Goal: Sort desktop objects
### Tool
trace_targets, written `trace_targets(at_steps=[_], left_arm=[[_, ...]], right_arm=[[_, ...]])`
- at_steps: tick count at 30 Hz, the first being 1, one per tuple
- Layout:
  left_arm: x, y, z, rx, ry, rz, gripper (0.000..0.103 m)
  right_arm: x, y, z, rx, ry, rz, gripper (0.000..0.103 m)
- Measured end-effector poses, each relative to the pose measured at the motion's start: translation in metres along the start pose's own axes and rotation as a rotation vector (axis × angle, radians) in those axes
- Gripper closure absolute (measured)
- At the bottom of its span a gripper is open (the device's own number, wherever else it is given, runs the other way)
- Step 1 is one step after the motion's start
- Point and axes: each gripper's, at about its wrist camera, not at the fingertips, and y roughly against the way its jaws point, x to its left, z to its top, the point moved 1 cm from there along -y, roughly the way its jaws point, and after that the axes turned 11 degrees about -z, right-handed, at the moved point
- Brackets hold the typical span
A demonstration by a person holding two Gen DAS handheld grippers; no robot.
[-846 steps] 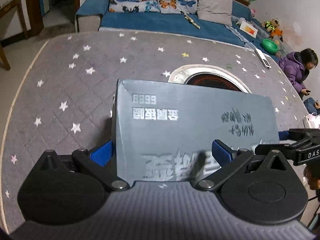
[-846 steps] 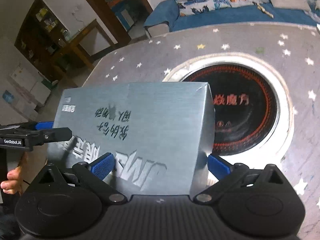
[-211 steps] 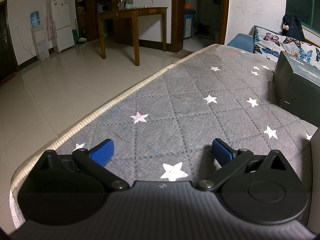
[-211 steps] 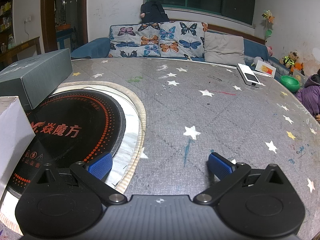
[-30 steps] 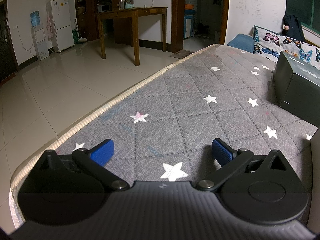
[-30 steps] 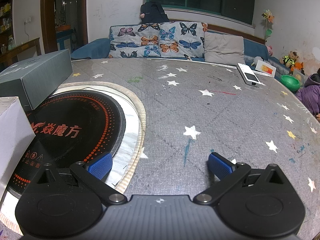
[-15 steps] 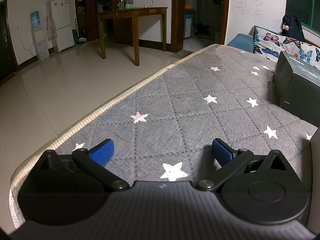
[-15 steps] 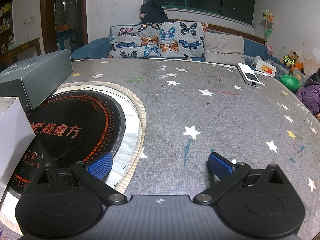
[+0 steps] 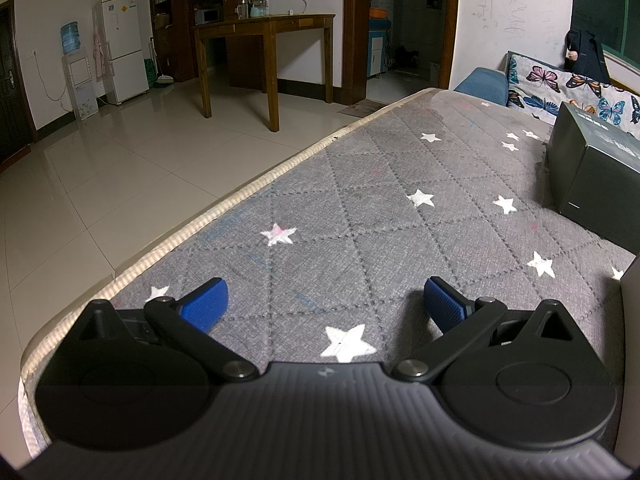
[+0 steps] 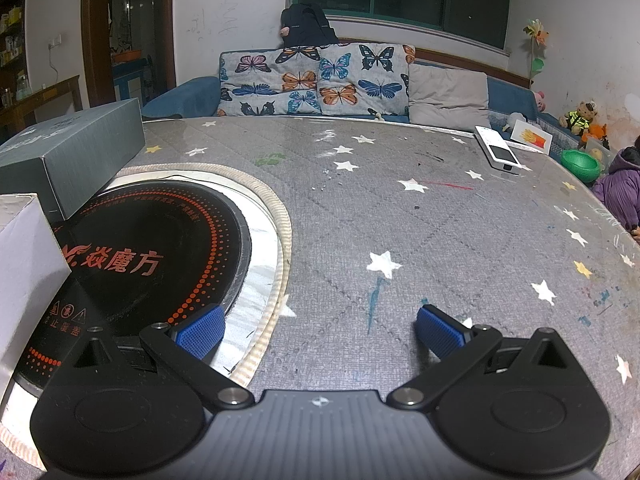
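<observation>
The dark grey box (image 10: 76,148) is seen lying flat on the desk (image 10: 400,220) at the far left of the right wrist view, its near corner just beside the rim of the round black cooktop (image 10: 152,256) set into the desk; whether it overlaps the rim cannot be told. The same dark grey box (image 9: 596,172) appears at the right edge of the left wrist view, resting on the star-patterned quilted cover. A white box (image 10: 24,268) is seen nearer, at the left edge of the right wrist view, standing partly over the cooktop; a sliver of it (image 9: 630,320) shows at the right edge of the left wrist view.

The left gripper (image 9: 324,304) is held low over the desk near its pale piped edge, its blue-padded fingers (image 9: 204,304) spread wide, with nothing between them. The right gripper (image 10: 320,330) is likewise held wide open and empty, its left finger over the white ring of the cooktop and its right finger over the grey cover.

Further off, a white handheld device (image 10: 498,152) lies near the far right edge of the desk. Behind the desk a blue sofa (image 10: 180,98) with butterfly cushions (image 10: 316,80) is seen. A green bowl (image 10: 580,164) and a person in a purple jacket (image 10: 620,188) are visible at the right.
</observation>
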Motion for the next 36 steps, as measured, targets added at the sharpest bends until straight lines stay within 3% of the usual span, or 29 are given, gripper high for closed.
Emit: trace_targets(at_steps=[19,27,36], left_arm=[[0.000,0.000,0.000,0.000,0.000,0.000,0.000],[0.000,0.000,0.000,0.000,0.000,0.000,0.000],[0.000,0.000,0.000,0.000,0.000,0.000,0.000]], right_arm=[[0.010,0.008,0.000,0.028,-0.027,-0.054,0.000],[0.030,0.030,0.005,0.022,-0.003,-0.134,0.000],[0.055,0.051,0.009,0.018,0.035,-0.128,0.000]])
